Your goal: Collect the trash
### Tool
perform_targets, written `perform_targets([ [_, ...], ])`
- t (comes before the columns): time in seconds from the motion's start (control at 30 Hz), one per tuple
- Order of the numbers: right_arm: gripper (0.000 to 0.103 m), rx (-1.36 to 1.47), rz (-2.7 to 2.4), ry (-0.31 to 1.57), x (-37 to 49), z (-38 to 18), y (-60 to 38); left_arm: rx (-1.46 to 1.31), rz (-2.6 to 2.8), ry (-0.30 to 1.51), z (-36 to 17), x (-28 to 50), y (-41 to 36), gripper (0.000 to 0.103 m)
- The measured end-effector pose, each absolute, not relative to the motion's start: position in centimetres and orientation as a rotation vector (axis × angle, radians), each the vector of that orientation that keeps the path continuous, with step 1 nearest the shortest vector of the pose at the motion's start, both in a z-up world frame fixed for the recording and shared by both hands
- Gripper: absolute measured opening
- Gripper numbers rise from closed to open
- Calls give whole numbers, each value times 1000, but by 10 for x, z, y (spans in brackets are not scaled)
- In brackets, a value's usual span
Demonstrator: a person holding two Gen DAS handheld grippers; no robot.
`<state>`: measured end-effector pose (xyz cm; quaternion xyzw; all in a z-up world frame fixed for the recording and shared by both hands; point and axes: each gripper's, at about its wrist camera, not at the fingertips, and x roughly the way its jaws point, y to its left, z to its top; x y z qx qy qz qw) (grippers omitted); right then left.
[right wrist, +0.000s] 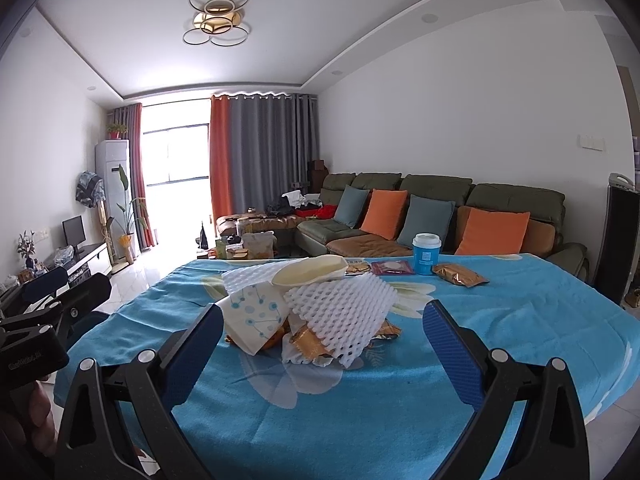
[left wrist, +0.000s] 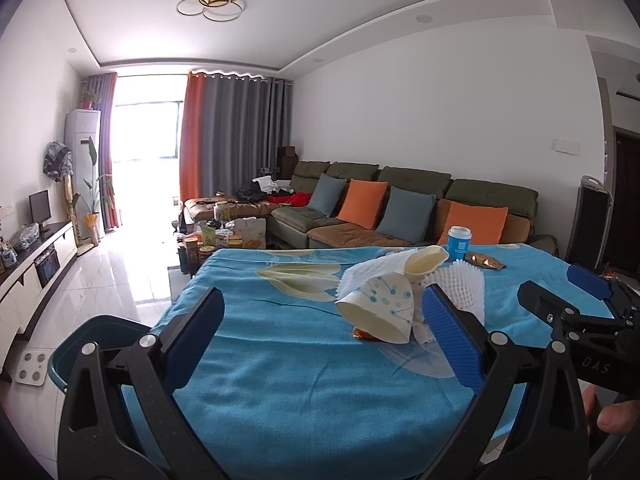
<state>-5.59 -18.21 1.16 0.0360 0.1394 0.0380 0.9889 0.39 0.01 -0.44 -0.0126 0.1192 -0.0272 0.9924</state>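
Note:
A pile of trash lies in the middle of the blue flowered tablecloth [right wrist: 520,320]: a patterned paper cup [right wrist: 254,322] on its side, a cream paper bowl [right wrist: 310,272], white foam fruit netting [right wrist: 340,314] and gold wrappers [right wrist: 306,342]. The cup [left wrist: 380,312], the bowl [left wrist: 424,260] and the netting [left wrist: 460,282] also show in the left wrist view. My left gripper [left wrist: 324,322] is open and empty, just short of the cup. My right gripper [right wrist: 324,336] is open and empty, with the pile ahead between its fingers.
A blue lidded cup [right wrist: 426,254], a gold packet [right wrist: 460,276] and a maroon packet [right wrist: 394,268] lie at the table's far edge. A blue bin [left wrist: 100,340] stands at the table's left. Behind are a sofa [right wrist: 440,208] and a cluttered coffee table [left wrist: 216,236].

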Motion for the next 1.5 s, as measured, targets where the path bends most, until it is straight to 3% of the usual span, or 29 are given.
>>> perform_targets([
  [0.8,96,23,25,432,21,-14,-206,-333,-351,602,-54,133,-11,97],
  [1.27,96,51,45,480,55,-21,-211,-427,-424,680,-82,185,-24,64],
  [1.5,85,175,83,528,76,-25,-224,-434,-452,685,-84,198,-28,44],
])
